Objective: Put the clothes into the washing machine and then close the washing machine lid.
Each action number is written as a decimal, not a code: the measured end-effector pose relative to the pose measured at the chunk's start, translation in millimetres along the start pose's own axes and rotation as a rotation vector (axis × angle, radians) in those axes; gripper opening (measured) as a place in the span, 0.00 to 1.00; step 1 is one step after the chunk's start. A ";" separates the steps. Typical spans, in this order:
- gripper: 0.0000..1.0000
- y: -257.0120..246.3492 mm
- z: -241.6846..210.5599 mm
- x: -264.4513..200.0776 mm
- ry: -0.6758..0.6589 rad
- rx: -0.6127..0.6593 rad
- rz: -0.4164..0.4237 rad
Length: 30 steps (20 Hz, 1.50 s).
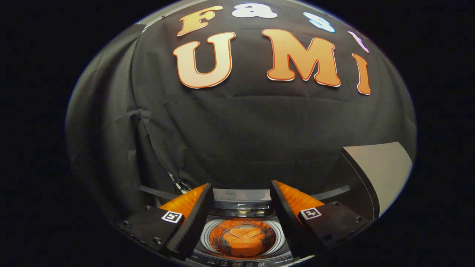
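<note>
I see one washing machine (243, 237) directly below and between the fingers, its round drum mouth uncovered, and the drum's shiny bottom mirrors the underside of my gripper (241, 193). Along the machine's near control strip there is small printing, too fine for me to read with any confidence. My gripper is spread wide, released, with nothing held and nothing touching either of its two fingers (193, 218); the machine's opening shows through the gap between them. Each finger base carries one square black-and-white marker tag (172, 216), so I count two tags in all. Beyond the fingertips hangs the booth's black cloth wall (237, 141). Off past the right finger stands one pale flat panel (382, 170) with a dark edge; whether it is the machine's raised lid I cannot tell. I see no clothes in the drum.
</note>
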<state>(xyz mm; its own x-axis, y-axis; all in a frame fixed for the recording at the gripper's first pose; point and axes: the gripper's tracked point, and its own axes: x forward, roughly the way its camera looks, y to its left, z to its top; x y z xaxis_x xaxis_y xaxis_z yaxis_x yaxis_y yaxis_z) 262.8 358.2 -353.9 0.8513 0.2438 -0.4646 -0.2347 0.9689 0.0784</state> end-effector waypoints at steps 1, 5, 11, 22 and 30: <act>0.99 -0.2 -1.3 -2.3 -0.013 -0.001 -0.004; 1.00 0.5 -2.9 -3.3 -0.038 0.003 -0.010; 0.99 2.5 -14.7 -7.9 -0.038 0.000 -0.001; 0.98 0.0 -164.0 13.7 0.212 0.072 0.017; 0.98 1.5 -88.5 -18.0 0.089 0.021 0.052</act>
<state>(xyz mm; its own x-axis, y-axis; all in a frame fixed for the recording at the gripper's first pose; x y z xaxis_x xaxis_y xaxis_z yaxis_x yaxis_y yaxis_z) 205.6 351.5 -423.5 0.7929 0.2900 -0.5359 -0.2667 0.9559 0.1228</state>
